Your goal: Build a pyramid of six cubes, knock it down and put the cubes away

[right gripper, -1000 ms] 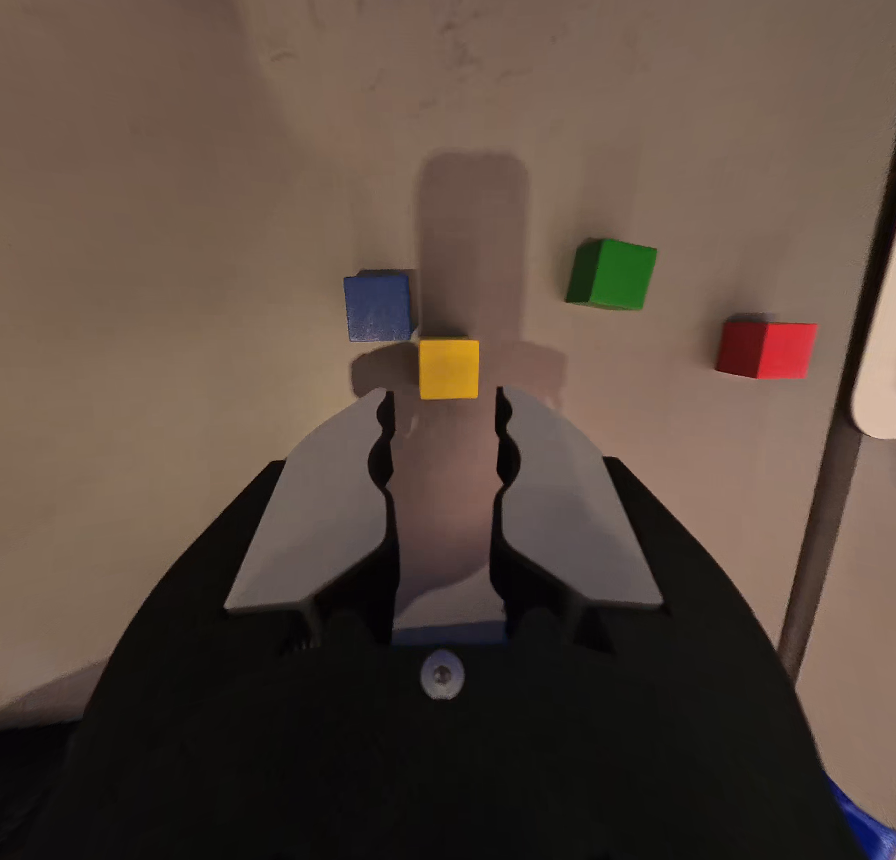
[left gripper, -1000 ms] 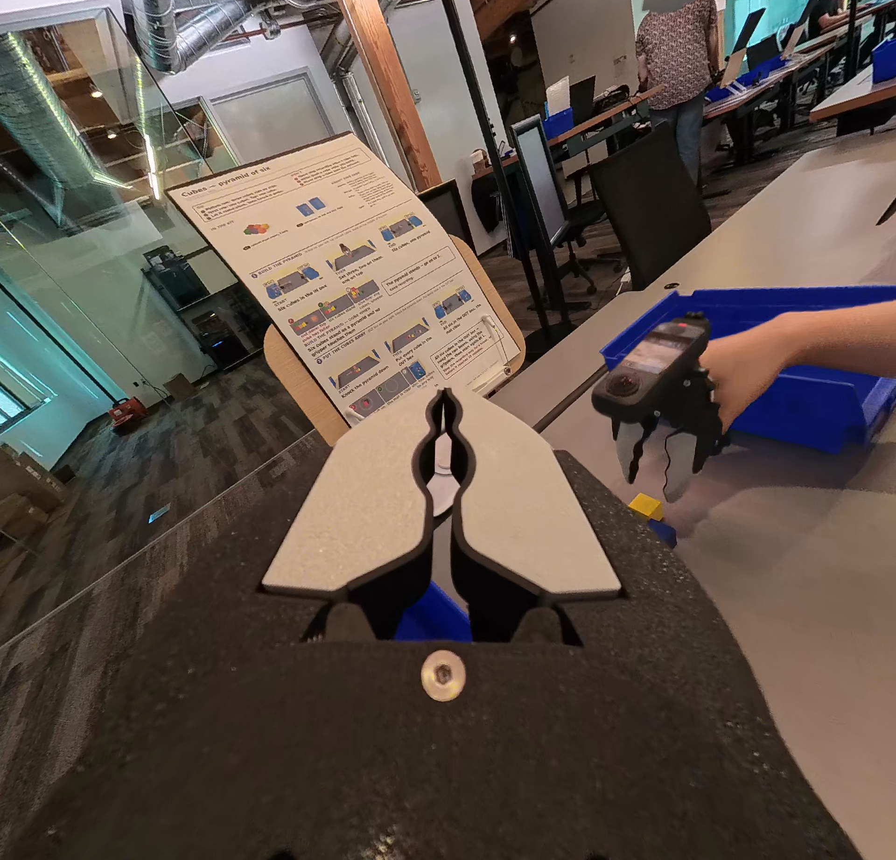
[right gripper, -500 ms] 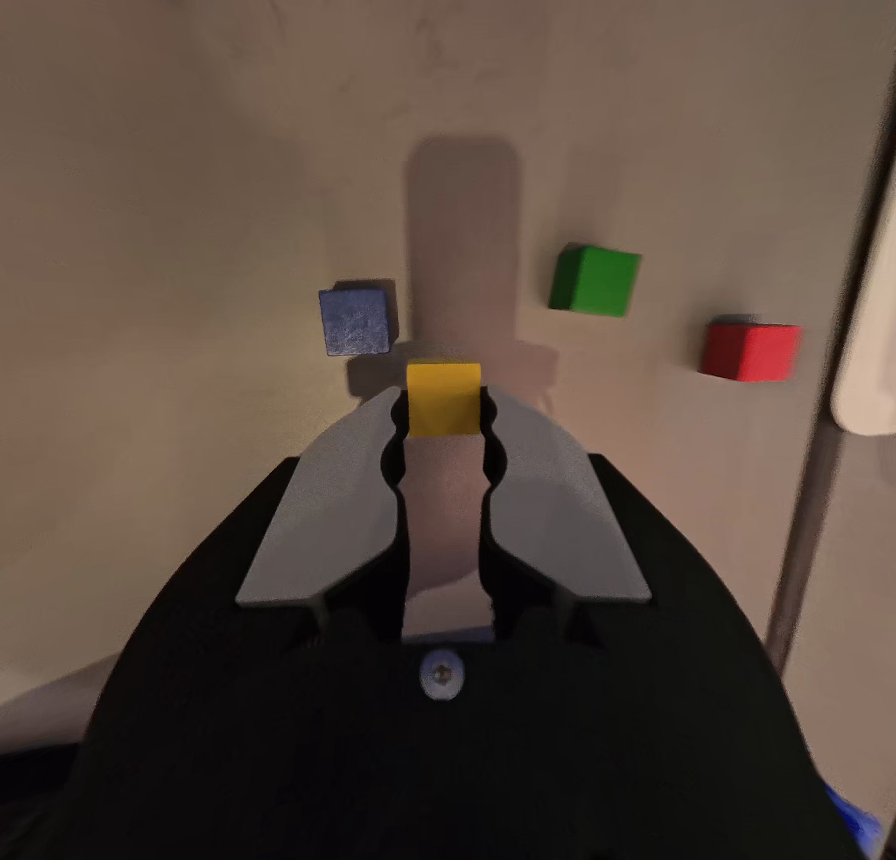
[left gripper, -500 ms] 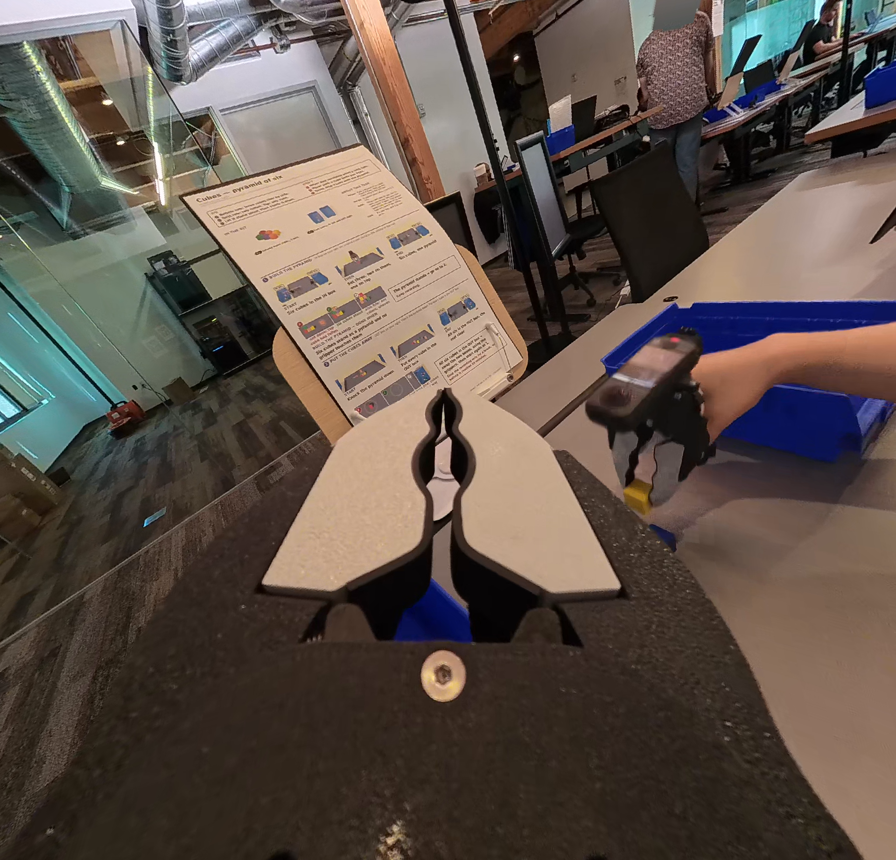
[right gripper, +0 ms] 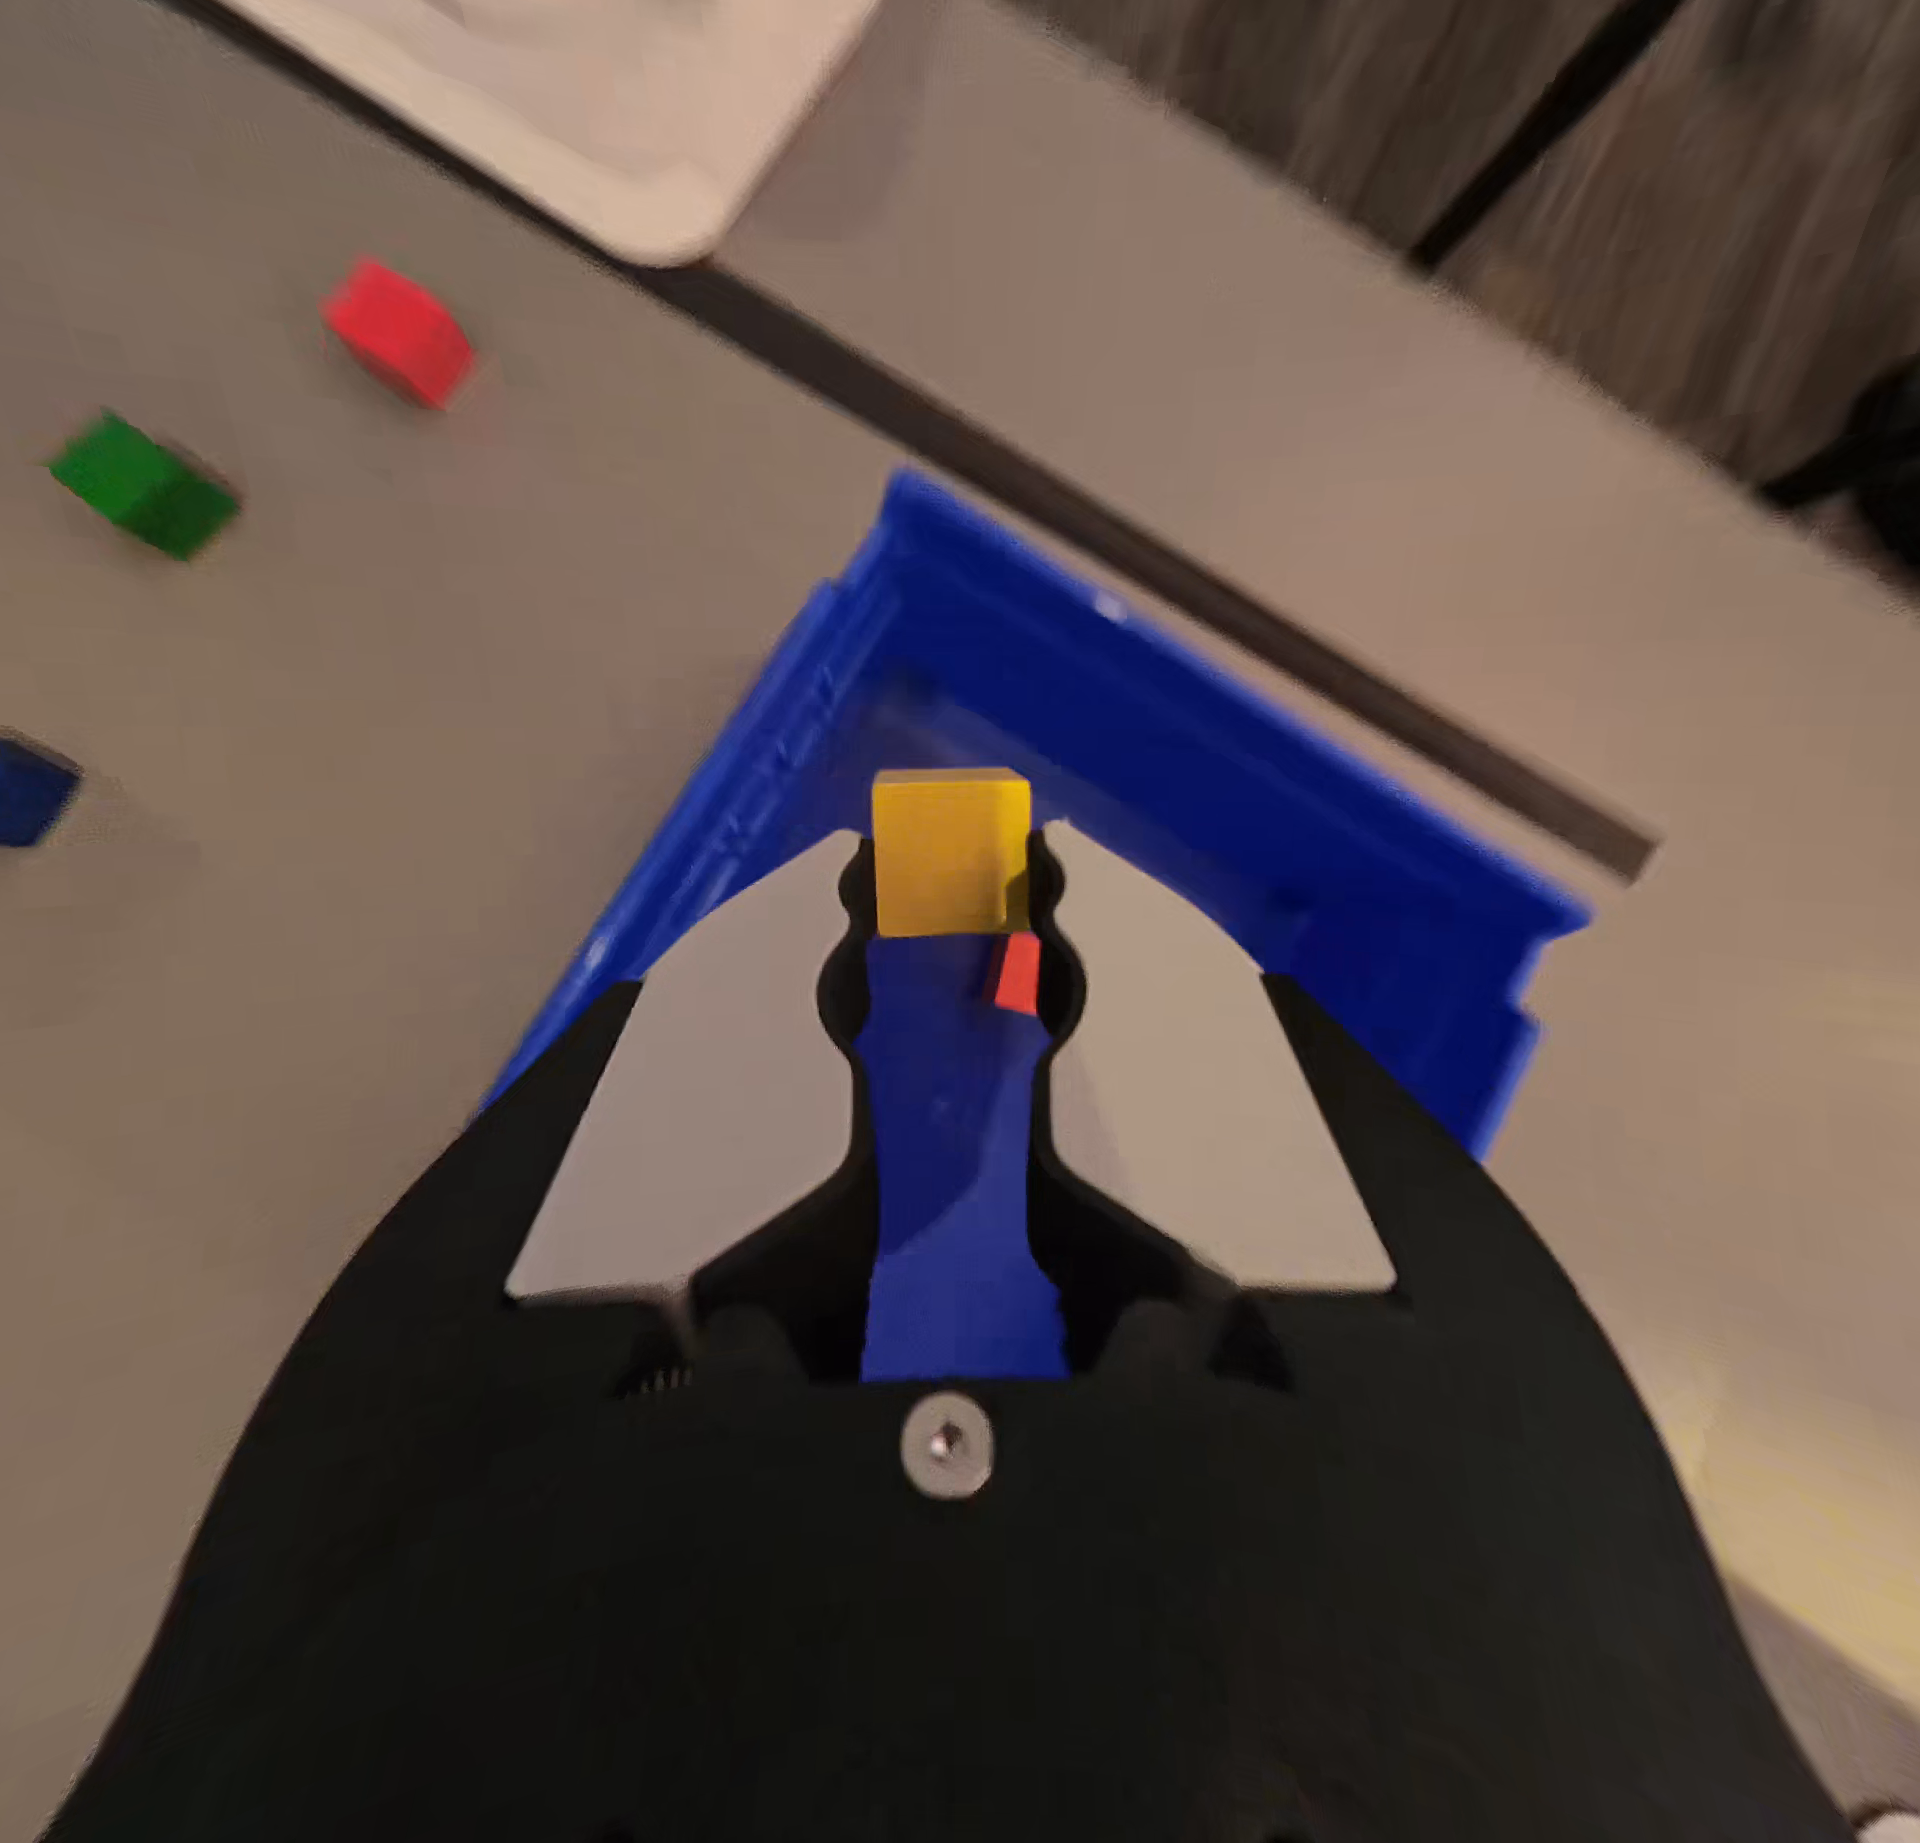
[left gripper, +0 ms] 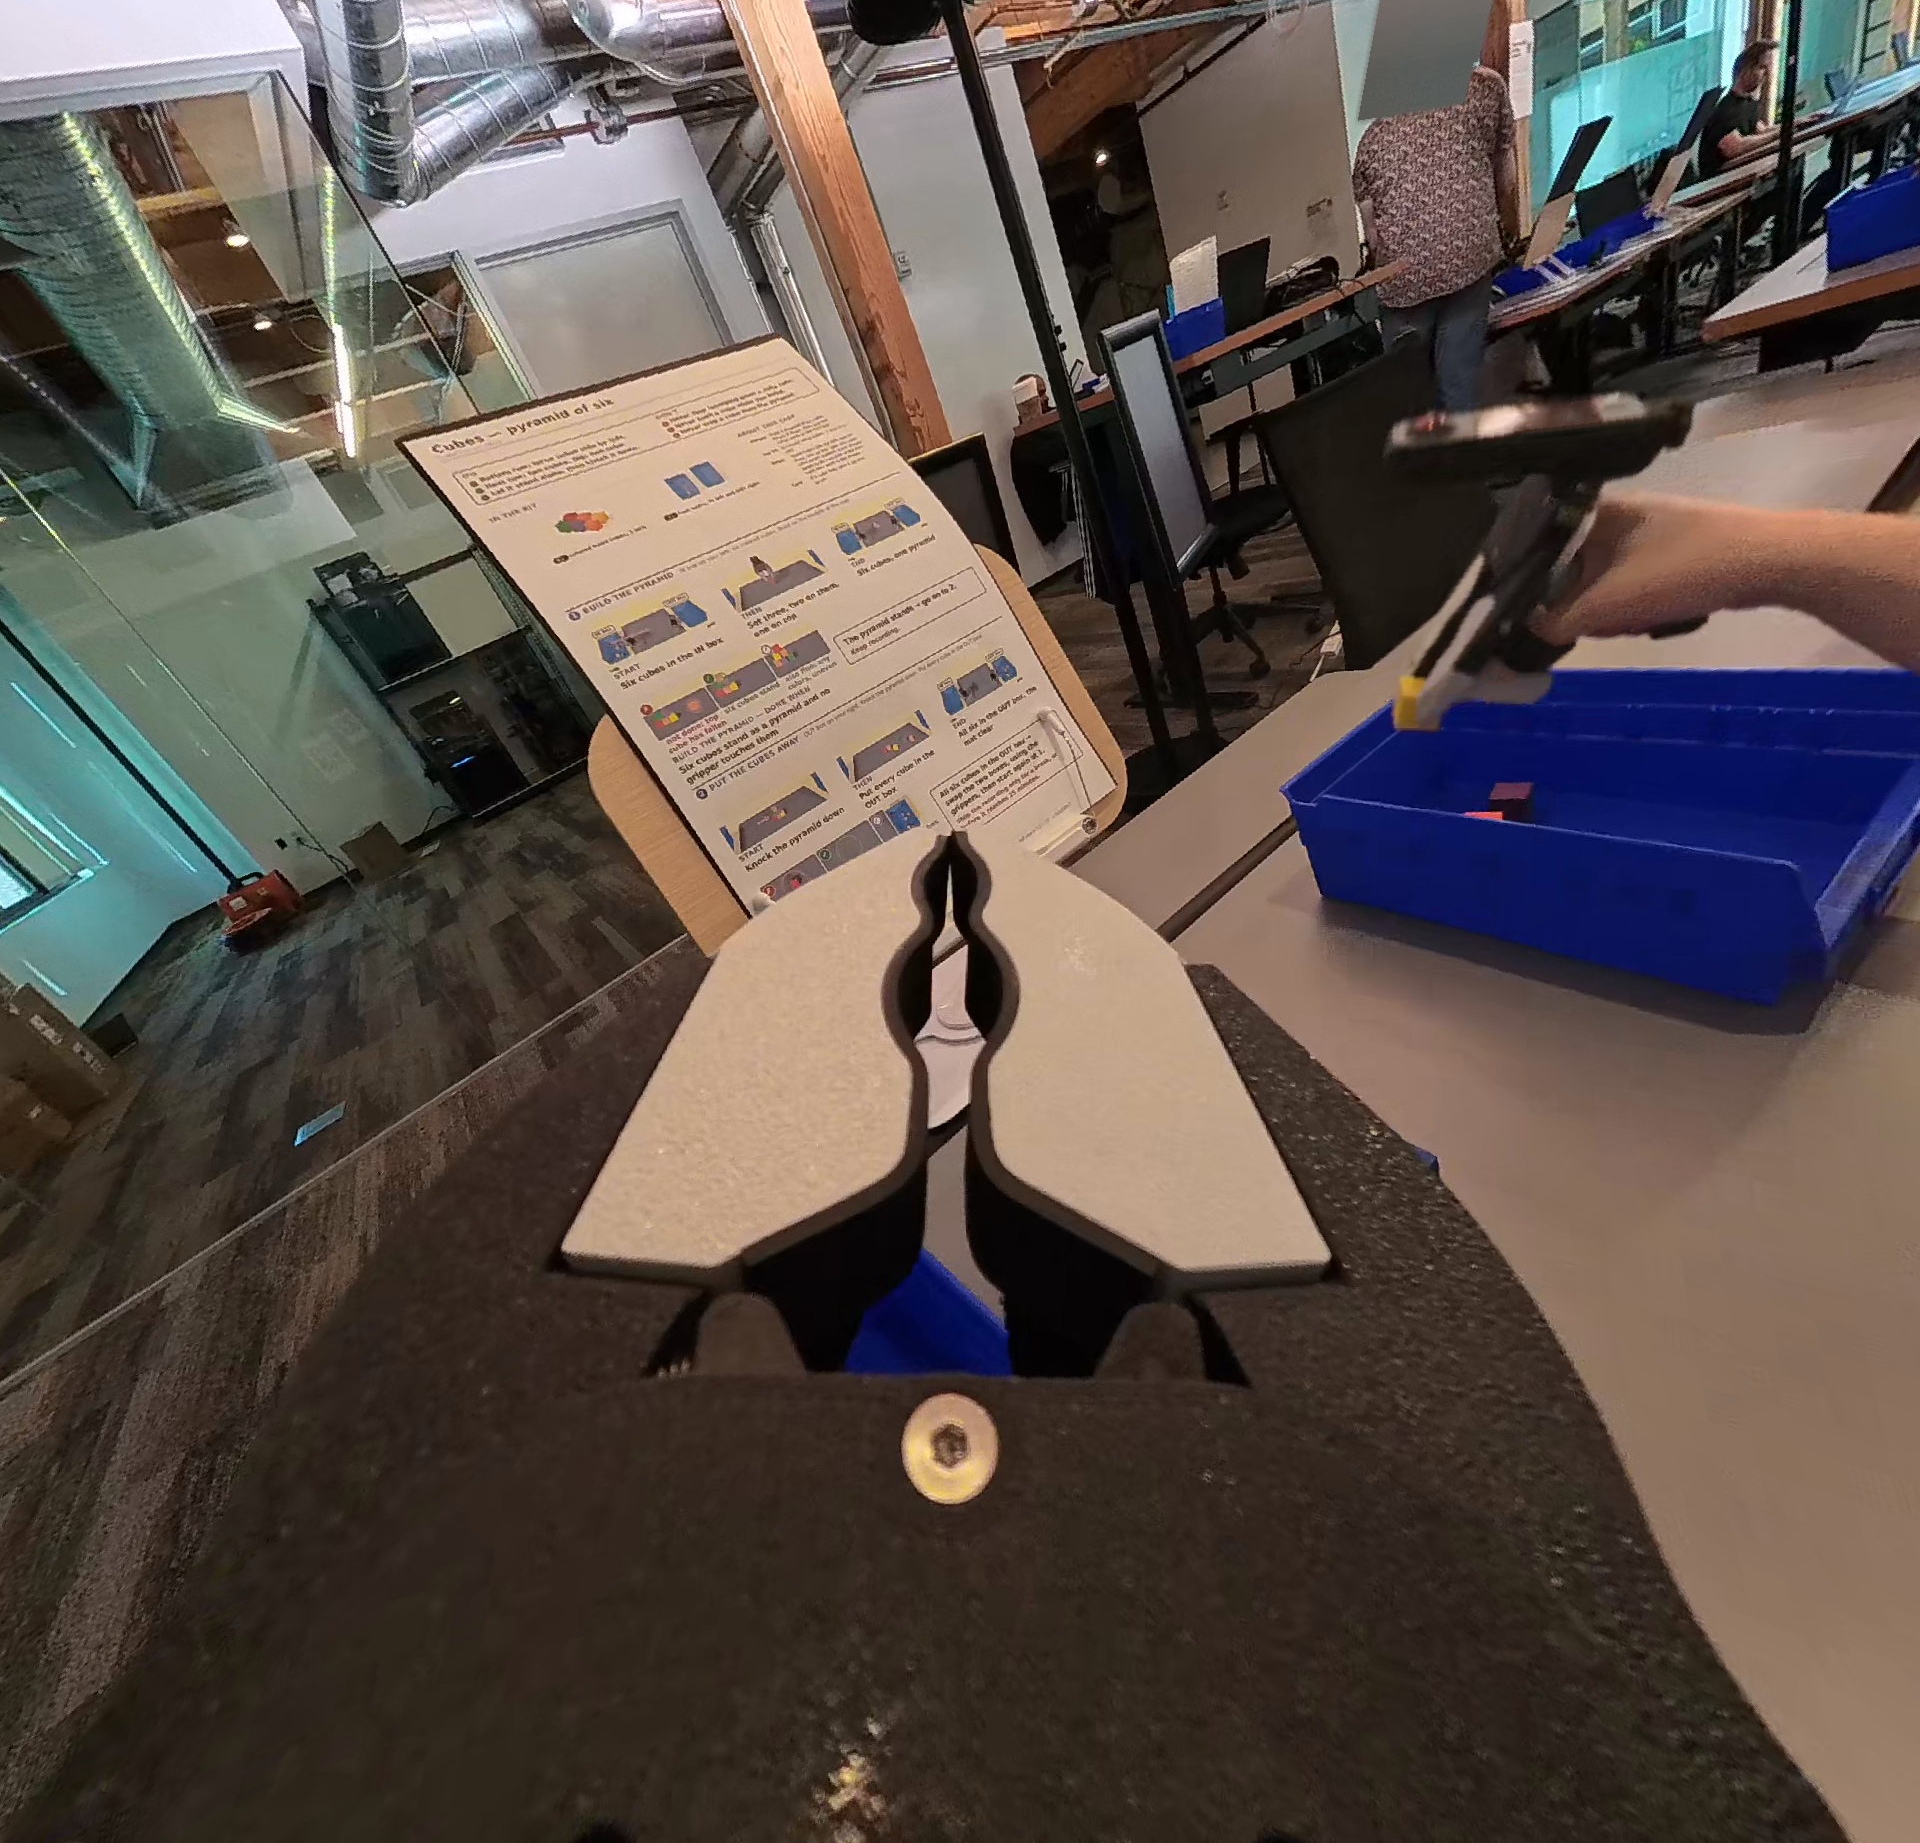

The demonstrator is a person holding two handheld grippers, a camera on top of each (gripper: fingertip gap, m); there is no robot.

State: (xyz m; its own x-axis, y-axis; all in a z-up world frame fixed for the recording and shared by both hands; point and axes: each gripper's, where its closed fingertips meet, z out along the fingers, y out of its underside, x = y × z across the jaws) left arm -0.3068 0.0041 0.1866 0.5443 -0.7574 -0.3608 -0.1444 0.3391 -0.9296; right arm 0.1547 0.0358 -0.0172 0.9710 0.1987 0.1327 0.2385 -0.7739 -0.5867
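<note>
A grey surface (right gripper: 436, 858) in an open office carries the work, with an instruction board (left gripper: 748, 609) propped at its far edge. The yellow cube (right gripper: 948, 851) is pinched at the very tips of the right tool (right gripper: 948, 858), its side faces squarely against the two fingers, which gives a steady hold for carrying. It hangs in the air above a blue bin (right gripper: 1195, 754), near the bin's corner, so it appears placed for a drop inside; this looks like the putting-away stage. Below it, at about 5 o'clock from the cube in the right wrist view, a red piece (right gripper: 1016, 972) already lies on the bin floor. Out on the surface, well apart from the bin, a red cube (right gripper: 400, 333) sits at 10 o'clock, a green cube (right gripper: 140, 489) at 9 to 10 o'clock, and a blue cube (right gripper: 31, 791) at 9 o'clock, all waiting to be collected. The left tool (left gripper: 951, 858) is pressed together on nothing, idle and aimed toward the board, with the right tool at its 2 o'clock.
</note>
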